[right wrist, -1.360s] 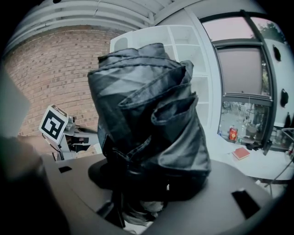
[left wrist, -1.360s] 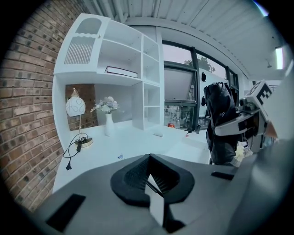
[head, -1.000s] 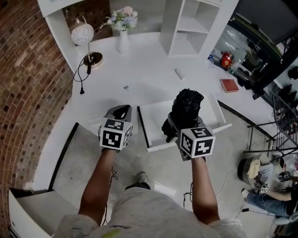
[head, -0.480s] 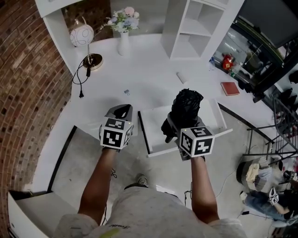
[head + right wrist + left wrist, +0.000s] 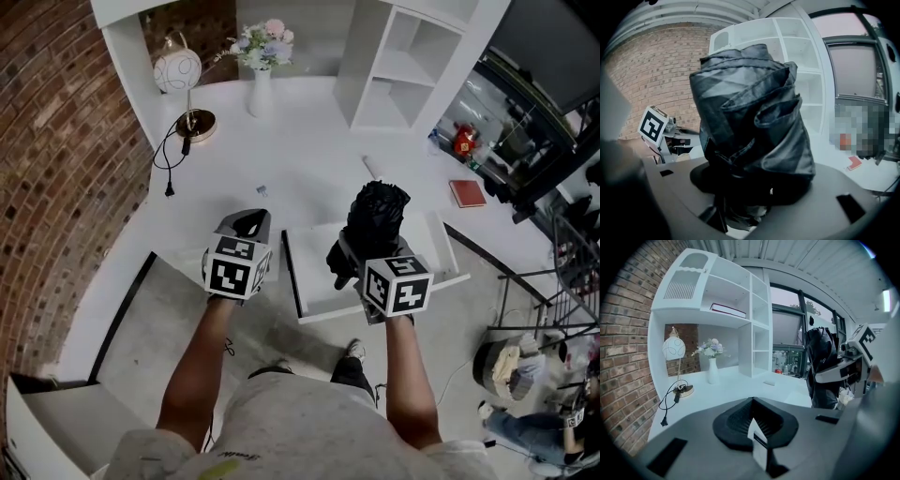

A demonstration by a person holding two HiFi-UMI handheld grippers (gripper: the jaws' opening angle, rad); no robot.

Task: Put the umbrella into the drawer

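Observation:
The black folded umbrella point(image 5: 377, 217) stands upright in my right gripper point(image 5: 366, 258), which is shut on its lower end. It hangs over the open white drawer point(image 5: 314, 270) that juts out of the desk front. In the right gripper view the umbrella point(image 5: 750, 112) fills the middle and hides the right gripper point(image 5: 750, 187). My left gripper point(image 5: 248, 225) is shut with nothing held, and hovers over the desk edge just left of the drawer. The left gripper view shows the left gripper point(image 5: 754, 420) with jaws together, and the umbrella point(image 5: 820, 366) to the right.
On the white desk point(image 5: 300, 141) stand a globe lamp point(image 5: 178, 75) with its cable point(image 5: 169, 164), a vase of flowers point(image 5: 261, 66), a white shelf unit point(image 5: 403, 56), a red book point(image 5: 466, 192) and a small white object point(image 5: 372, 167). A brick wall point(image 5: 56, 141) runs along the left.
Both grippers and the umbrella stay almost where they were over the drawer. The head view has shifted slightly, and the person's foot has moved to the right.

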